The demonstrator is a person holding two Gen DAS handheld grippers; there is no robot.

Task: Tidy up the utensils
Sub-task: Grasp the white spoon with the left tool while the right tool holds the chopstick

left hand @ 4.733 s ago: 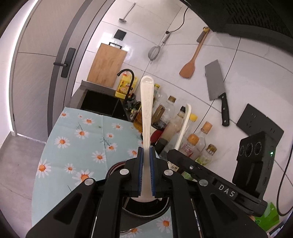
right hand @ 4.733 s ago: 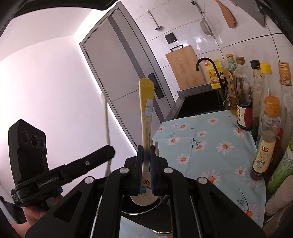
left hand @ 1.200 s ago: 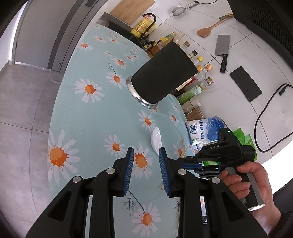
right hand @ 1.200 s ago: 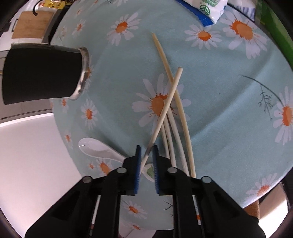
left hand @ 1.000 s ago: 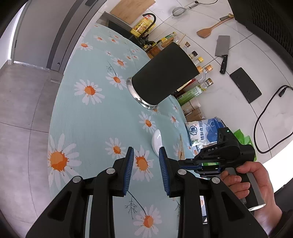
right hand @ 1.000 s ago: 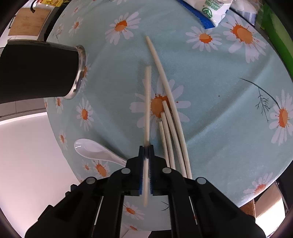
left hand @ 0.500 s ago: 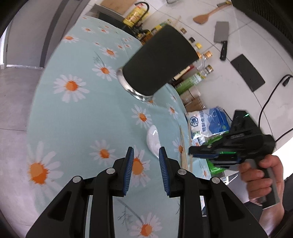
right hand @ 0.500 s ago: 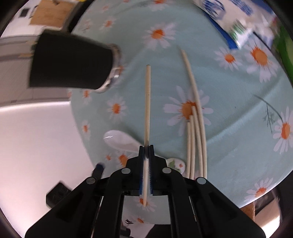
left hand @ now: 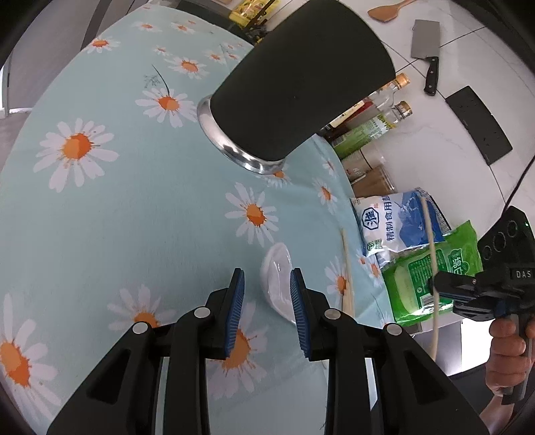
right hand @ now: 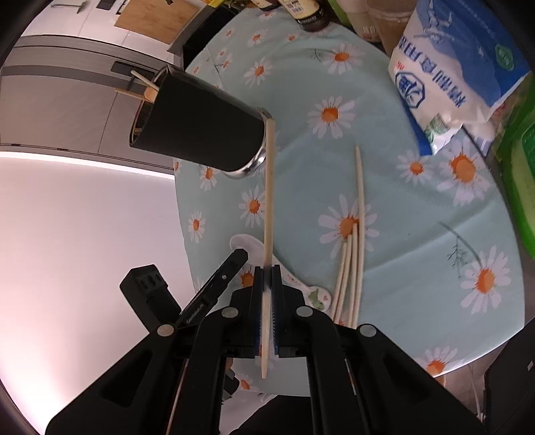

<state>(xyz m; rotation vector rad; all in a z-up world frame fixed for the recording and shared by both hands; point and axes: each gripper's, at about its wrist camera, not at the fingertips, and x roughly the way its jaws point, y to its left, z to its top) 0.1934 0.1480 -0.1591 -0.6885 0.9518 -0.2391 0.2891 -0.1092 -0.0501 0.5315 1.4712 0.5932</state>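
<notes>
Chopstick (right hand: 268, 207) clamped lengthwise in right tool (right hand: 266, 294), tip toward black holder (right hand: 197, 127)

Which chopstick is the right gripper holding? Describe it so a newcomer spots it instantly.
Start at the tall black cylindrical utensil holder on the daisy-print tablecloth. One pale wooden chopstick runs from that holder's steel base back into the right gripper. It is raised and alone; the other pale chopsticks lie bundled flat on the cloth beside it.

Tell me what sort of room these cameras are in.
Most likely a home kitchen: a cleaver and wooden spatula hang on the tiled wall, sauce bottles line the counter, and a cutting board stands behind.
</notes>
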